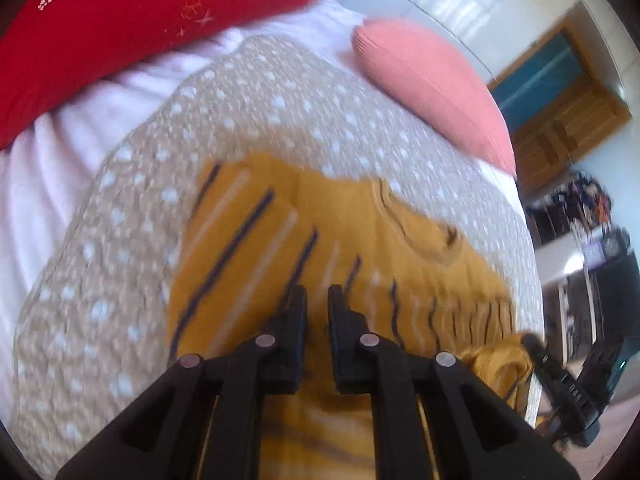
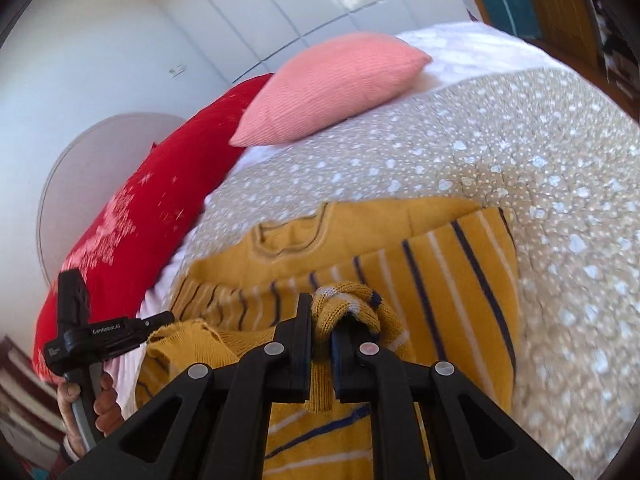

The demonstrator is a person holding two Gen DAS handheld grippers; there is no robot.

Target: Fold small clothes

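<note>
A small mustard-yellow sweater (image 1: 304,232) with navy and white stripes lies partly folded on a beige quilt with white dots (image 1: 100,240). My left gripper (image 1: 317,294) hovers over the sweater's lower part, its jaws a narrow gap apart with yellow fabric showing between them; I cannot tell if it holds any. My right gripper (image 2: 322,312) is shut on a bunched piece of the sweater (image 2: 348,304) and holds it above the rest of the sweater (image 2: 440,264). The left gripper (image 2: 160,318) also shows at the lower left of the right wrist view, by the sweater's edge.
A red pillow (image 1: 120,28) and a pink pillow (image 1: 432,80) lie at the head of the bed; both also show in the right wrist view (image 2: 132,216) (image 2: 332,88). A white sheet (image 1: 80,128) borders the quilt. A wooden door (image 1: 560,108) stands beyond.
</note>
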